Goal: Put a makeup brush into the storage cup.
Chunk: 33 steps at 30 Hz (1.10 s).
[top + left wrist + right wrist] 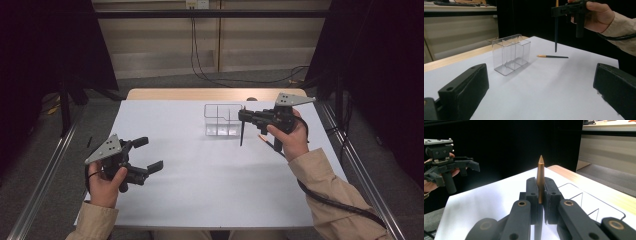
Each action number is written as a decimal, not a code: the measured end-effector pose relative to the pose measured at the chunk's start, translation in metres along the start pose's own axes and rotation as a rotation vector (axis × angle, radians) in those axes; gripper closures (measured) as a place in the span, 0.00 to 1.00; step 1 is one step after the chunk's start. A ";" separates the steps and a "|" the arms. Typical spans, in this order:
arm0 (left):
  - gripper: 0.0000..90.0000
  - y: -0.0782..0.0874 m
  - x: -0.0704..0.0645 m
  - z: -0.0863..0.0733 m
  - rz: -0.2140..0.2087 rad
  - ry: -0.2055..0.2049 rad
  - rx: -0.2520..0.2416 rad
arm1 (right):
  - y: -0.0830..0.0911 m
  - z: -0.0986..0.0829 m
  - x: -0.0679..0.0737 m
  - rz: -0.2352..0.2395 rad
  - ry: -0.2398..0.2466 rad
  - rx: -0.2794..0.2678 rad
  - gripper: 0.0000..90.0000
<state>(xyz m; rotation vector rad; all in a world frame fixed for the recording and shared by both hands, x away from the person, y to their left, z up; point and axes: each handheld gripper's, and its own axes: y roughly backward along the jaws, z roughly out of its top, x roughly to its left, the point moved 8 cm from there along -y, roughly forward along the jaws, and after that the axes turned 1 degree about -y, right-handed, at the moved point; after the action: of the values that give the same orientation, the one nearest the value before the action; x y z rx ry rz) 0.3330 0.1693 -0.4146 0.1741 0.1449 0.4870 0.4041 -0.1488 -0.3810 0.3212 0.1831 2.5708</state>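
Observation:
A clear plastic organizer (222, 120) (510, 53) with several compartments stands upright on the white table (200, 175), right of centre toward the back. My right gripper (243, 116) (540, 192) is shut on a dark pencil (242, 134) (556, 35) held upright, with its orange pointed end (540, 170) up and its dark tip hanging just right of the organizer, above the table. A second pencil (268, 142) (552, 56) lies flat on the table below the right hand. My left gripper (148, 155) (540, 72) is open and holds nothing at the table's front left.
A wooden strip (190, 94) borders the table's far edge. Metal rails (47, 170) run along both sides. Cables (240, 80) lie on the floor behind. The right gripper's cable (330, 200) trails over the front right of the table.

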 end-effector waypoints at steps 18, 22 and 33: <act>0.00 0.006 0.000 -0.003 0.006 0.012 -0.007 | -0.007 0.014 -0.018 -0.041 0.022 -0.007 0.93; 0.00 0.008 0.001 -0.004 0.009 0.008 -0.007 | -0.011 0.017 -0.021 -0.046 0.022 -0.014 0.93; 0.00 0.010 0.003 -0.005 0.012 0.008 -0.010 | -0.022 0.030 -0.029 -0.067 0.028 -0.030 0.93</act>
<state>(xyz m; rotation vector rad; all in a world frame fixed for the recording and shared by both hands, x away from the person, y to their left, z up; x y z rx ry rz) 0.3302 0.1800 -0.4174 0.1628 0.1492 0.5007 0.4470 -0.1434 -0.3623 0.2632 0.1628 2.5102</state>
